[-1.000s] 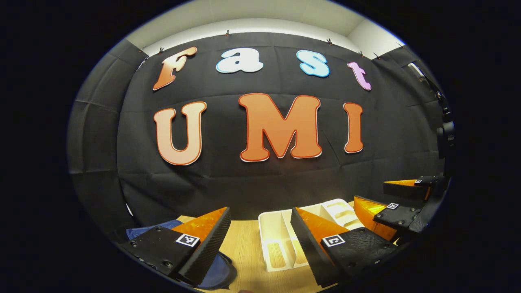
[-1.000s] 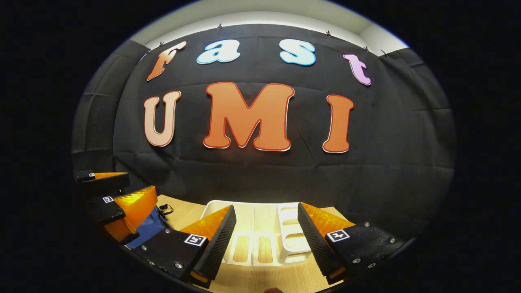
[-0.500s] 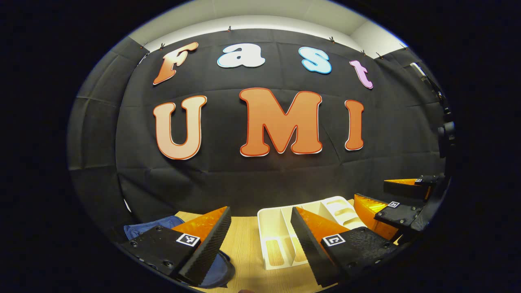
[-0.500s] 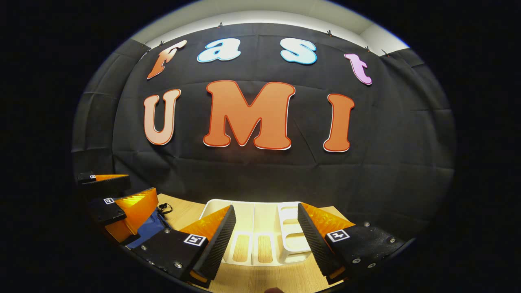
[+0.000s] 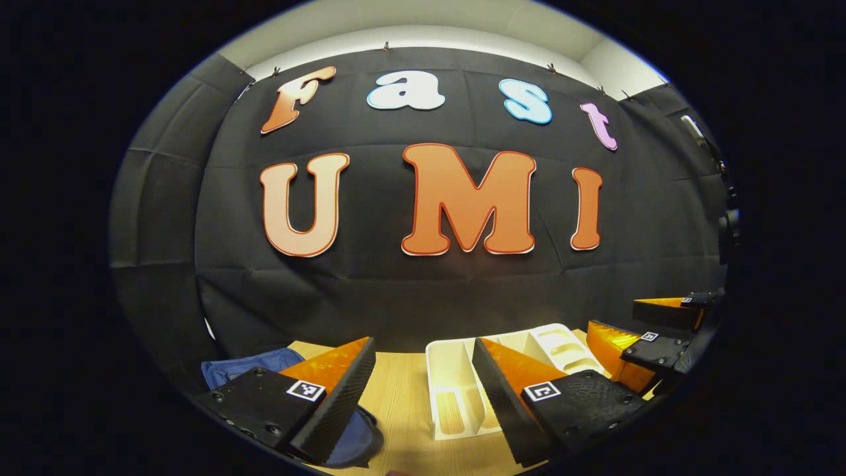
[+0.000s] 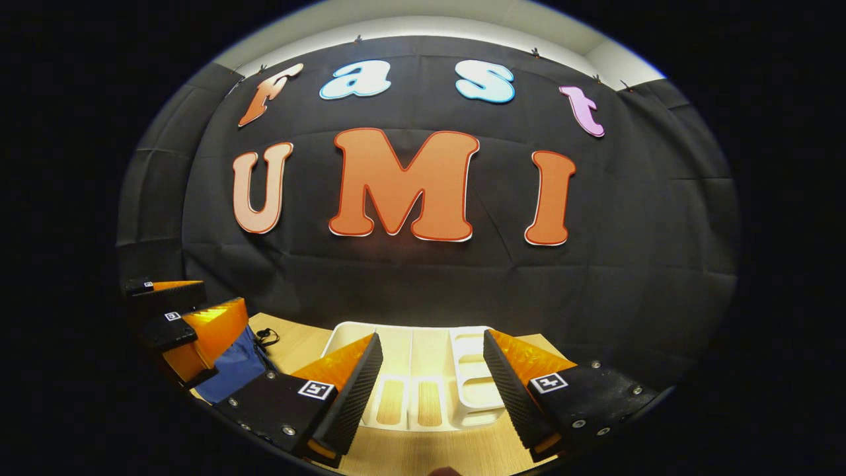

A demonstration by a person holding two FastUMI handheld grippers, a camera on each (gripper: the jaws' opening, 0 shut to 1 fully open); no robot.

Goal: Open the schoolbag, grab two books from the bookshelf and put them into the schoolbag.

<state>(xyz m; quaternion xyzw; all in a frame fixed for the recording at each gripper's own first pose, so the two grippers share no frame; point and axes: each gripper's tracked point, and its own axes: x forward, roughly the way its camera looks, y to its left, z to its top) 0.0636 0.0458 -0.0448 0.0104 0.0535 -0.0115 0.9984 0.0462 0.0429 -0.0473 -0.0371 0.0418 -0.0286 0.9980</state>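
While I hold both tools above the wooden counter (image 5: 403, 403), the left tool (image 5: 423, 390) stands released with nothing between its fingers, and the right tool (image 6: 433, 387) is released as well. Ahead of my right tool lies the white bookshelf (image 6: 462, 370), flat on the counter. By my left tool's left finger sits the blue schoolbag (image 5: 251, 367), partly hidden under it. I cannot make out any books.
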